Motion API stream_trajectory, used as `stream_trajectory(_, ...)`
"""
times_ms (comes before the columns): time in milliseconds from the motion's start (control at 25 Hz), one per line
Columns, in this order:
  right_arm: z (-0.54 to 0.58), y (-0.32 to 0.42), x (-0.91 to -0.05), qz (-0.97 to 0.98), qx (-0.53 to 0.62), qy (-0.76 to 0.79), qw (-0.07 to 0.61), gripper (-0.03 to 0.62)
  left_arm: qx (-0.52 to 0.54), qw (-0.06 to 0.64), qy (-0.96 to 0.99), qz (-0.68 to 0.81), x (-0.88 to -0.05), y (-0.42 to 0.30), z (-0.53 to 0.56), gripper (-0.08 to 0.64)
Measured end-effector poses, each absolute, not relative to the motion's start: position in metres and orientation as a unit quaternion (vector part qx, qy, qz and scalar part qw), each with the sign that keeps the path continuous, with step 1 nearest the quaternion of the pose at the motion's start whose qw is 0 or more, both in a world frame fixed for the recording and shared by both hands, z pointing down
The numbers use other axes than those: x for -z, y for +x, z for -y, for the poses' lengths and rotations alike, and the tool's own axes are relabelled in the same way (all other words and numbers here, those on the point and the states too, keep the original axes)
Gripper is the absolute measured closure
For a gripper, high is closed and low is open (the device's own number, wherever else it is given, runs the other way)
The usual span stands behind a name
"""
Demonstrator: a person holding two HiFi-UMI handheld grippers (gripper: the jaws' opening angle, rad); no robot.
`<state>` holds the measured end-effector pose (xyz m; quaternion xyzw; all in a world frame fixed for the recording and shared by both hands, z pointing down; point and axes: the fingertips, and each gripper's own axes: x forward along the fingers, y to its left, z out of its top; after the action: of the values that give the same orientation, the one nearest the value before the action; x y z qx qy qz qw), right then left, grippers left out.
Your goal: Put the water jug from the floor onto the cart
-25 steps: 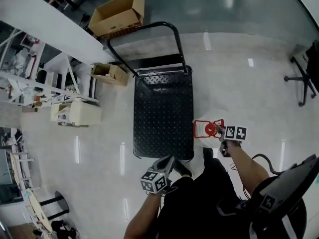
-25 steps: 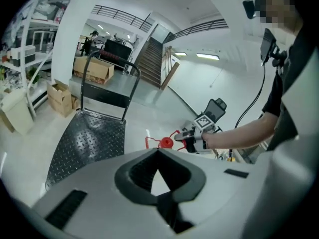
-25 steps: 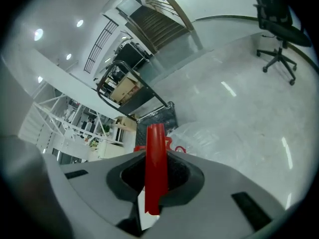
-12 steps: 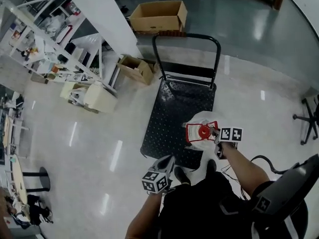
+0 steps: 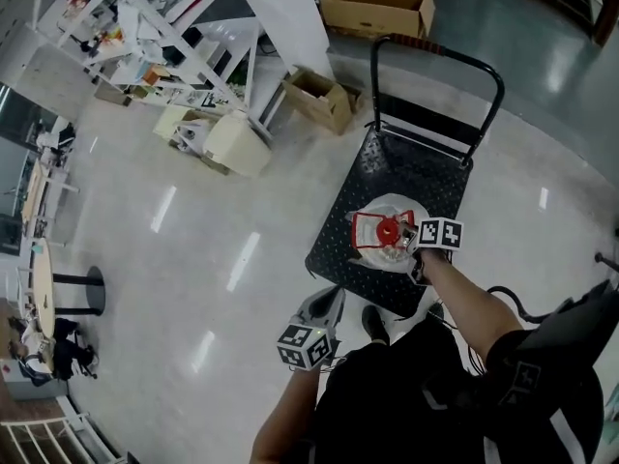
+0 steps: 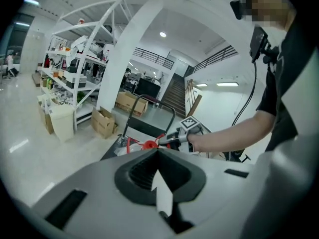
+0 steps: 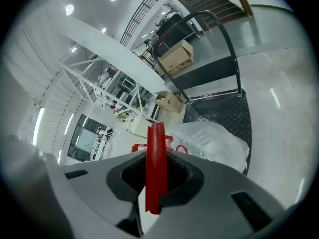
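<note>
In the head view a clear water jug [image 5: 392, 243] with a red cap and a red carrying handle hangs over the near end of the black flat cart [image 5: 440, 184]. My right gripper [image 5: 413, 245] is shut on that red handle [image 7: 156, 153]. In the right gripper view the jug's clear body [image 7: 212, 139] shows just beyond my right gripper [image 7: 156, 156], above the cart's studded deck [image 7: 222, 114]. Whether the jug touches the deck I cannot tell. My left gripper [image 5: 329, 304] is off the cart's near left corner. In its own view the left gripper [image 6: 158, 153] is shut on nothing.
The cart's tall push handle [image 5: 440, 48] rises at its far end. An open cardboard box [image 5: 379, 6] sits beyond it and a smaller one [image 5: 321, 98] to its left. White shelving [image 5: 160, 37] and a cream bin [image 5: 235, 143] stand further left.
My right gripper has carried the jug from beside the cart's right edge to over its near end. My left gripper has come along and stays shut.
</note>
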<state>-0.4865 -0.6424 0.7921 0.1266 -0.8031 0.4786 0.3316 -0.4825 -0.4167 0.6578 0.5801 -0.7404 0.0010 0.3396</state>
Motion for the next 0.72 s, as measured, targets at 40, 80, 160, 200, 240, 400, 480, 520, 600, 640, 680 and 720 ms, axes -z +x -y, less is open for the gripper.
stream_trajectory(40,0.632,-0.498,-0.795,0.803,-0.478,0.119,0.336,0.549,0.001,0.34,0.574,0.745,-0.658,-0.487,0.407,0.568)
stream_trajectory(80,0.622,-0.51,-0.798,0.803,-0.477,0.111,0.34,0.549,0.003,0.341,0.568,0.749,-0.658,-0.491,0.398,0.568)
stream_trajectory(160,0.602,-0.532,-0.805,0.802,-0.474,0.095,0.351,0.549,0.008,0.342,0.555,0.758,-0.659,-0.5,0.381,0.568)
stream_trajectory(200,0.593,-0.542,-0.808,0.801,-0.474,0.089,0.354,0.549,0.01,0.343,0.55,0.762,-0.659,-0.504,0.374,0.568)
stream_trajectory(240,0.585,-0.551,-0.811,0.8,-0.475,0.084,0.356,0.549,0.011,0.343,0.544,0.766,-0.659,-0.507,0.366,0.568)
stream_trajectory(400,0.56,-0.576,-0.822,0.802,-0.473,0.063,0.36,0.549,0.018,0.348,0.527,0.775,-0.664,-0.514,0.342,0.568)
stream_trajectory(480,0.554,-0.585,-0.824,0.806,-0.474,0.052,0.351,0.549,0.021,0.353,0.521,0.777,-0.668,-0.514,0.334,0.568)
stream_trajectory(520,0.553,-0.589,-0.824,0.808,-0.474,0.049,0.347,0.549,0.023,0.354,0.518,0.778,-0.669,-0.514,0.33,0.568)
stream_trajectory(600,0.555,-0.595,-0.823,0.809,-0.475,0.051,0.342,0.549,0.026,0.355,0.515,0.78,-0.669,-0.516,0.326,0.568)
stream_trajectory(640,0.558,-0.594,-0.823,0.809,-0.476,0.055,0.341,0.549,0.028,0.355,0.514,0.78,-0.669,-0.516,0.325,0.568)
stream_trajectory(680,0.563,-0.592,-0.825,0.809,-0.475,0.059,0.341,0.549,0.029,0.354,0.515,0.781,-0.669,-0.516,0.326,0.568)
stream_trajectory(720,0.569,-0.587,-0.826,0.809,-0.473,0.064,0.342,0.549,0.03,0.352,0.516,0.78,-0.67,-0.516,0.327,0.568)
